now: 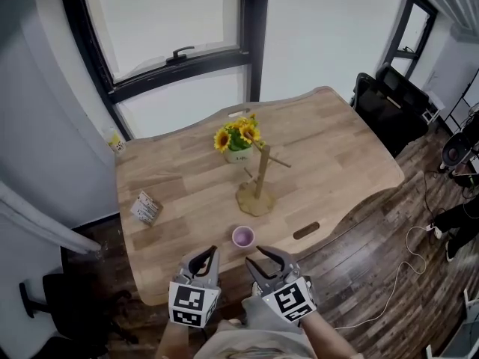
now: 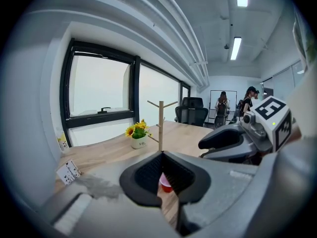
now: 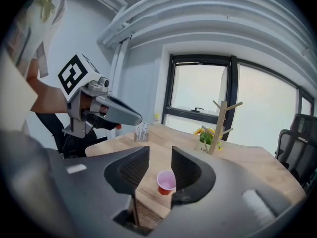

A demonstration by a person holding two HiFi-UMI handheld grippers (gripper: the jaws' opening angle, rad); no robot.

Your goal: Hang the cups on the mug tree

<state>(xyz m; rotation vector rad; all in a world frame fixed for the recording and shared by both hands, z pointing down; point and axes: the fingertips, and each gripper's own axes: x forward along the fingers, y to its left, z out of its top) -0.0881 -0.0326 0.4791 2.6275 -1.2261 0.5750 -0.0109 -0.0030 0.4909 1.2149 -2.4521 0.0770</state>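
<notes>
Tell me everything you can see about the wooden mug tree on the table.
The mug tree looks like pale wood: one post standing upright on a flat, roughly round base, with thin pegs slanting upward. All pegs are bare. It stands near the middle of the wooden table, close beside the sunflower pot. The pink cup sits apart from it, nearer the person.

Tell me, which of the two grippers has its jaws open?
The right gripper: its jaws stand apart, with the pink cup on the table just ahead of them. On the left gripper the jaws meet at their tips.
</notes>
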